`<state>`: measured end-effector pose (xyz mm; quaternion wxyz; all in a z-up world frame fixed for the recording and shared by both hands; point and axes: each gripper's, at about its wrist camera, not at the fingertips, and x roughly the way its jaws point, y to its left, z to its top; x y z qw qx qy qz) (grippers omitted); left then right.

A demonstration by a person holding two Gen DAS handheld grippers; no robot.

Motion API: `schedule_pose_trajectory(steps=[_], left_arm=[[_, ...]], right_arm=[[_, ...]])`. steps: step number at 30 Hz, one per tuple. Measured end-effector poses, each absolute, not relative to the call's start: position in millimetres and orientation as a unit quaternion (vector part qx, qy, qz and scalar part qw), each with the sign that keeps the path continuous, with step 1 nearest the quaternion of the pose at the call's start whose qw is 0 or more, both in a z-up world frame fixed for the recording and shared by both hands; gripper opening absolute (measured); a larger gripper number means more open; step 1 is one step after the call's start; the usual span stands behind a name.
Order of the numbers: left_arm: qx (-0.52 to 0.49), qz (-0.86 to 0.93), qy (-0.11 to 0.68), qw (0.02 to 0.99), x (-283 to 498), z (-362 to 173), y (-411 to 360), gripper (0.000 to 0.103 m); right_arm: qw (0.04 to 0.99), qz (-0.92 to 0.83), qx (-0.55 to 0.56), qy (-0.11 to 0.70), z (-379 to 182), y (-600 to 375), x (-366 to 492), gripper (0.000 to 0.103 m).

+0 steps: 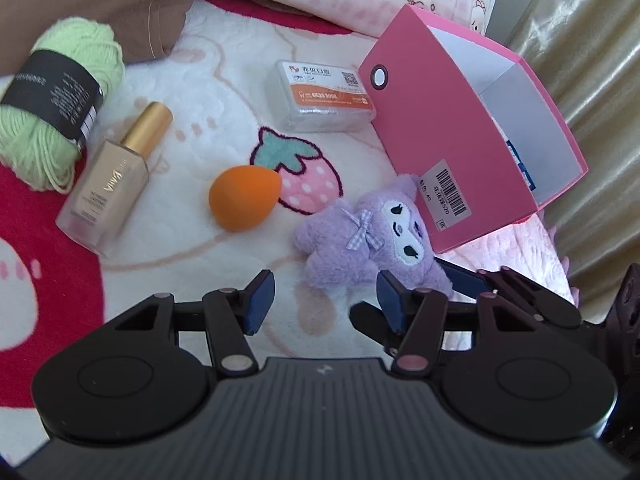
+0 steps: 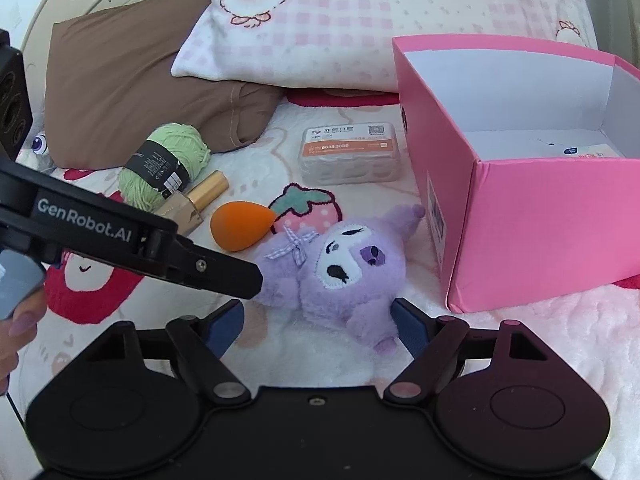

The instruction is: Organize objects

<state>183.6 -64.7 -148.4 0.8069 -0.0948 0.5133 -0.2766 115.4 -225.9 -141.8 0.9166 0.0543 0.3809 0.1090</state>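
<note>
A purple plush toy (image 1: 368, 240) lies on the blanket beside an open pink box (image 1: 472, 128). My left gripper (image 1: 326, 300) is open just in front of the plush. My right gripper (image 2: 318, 326) is open, its blue pads on either side of the plush's (image 2: 344, 268) lower body. An orange makeup sponge (image 1: 242, 196), a foundation bottle (image 1: 112, 184), a green yarn ball (image 1: 56, 92) and a clear plastic case (image 1: 324, 96) lie further out. The pink box (image 2: 540, 216) holds something flat at its bottom.
A brown pillow (image 2: 132, 84) and a pink checked pillow (image 2: 360, 24) lie at the back. The left gripper's arm (image 2: 132, 240) crosses the right wrist view from the left. A gold curtain (image 1: 592, 80) hangs on the right.
</note>
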Motion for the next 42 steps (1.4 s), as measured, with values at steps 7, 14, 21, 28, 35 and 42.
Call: schedule_pose_trajectory(steps=[7,14,21,28,35,42], left_arm=[[-0.142,-0.275,0.526,0.792,182,-159,-62,0.056],[-0.182,-0.261,0.529,0.787,173,-157,-52,0.054],[-0.207,-0.255,0.535,0.778,162,-159,-37,0.054],[-0.189,-0.282,0.539,0.771,154,-161,-44,0.05],[-0.175,-0.284,0.535,0.776,151,-165,-54,0.046],[-0.203,-0.266,0.541,0.771,157,-174,-50,0.038]], right_arm=[[0.921,0.105,0.0,0.374,-141,-219,113,0.041],[0.912,0.15,0.003,0.382,-128,-213,99,0.021],[0.894,0.213,-0.013,0.395,-117,-192,81,0.013],[0.888,0.243,-0.058,0.387,-101,-209,65,0.064],[0.887,0.226,-0.085,0.394,-120,-219,89,0.07],[0.88,0.259,-0.139,0.372,-141,-207,99,0.095]])
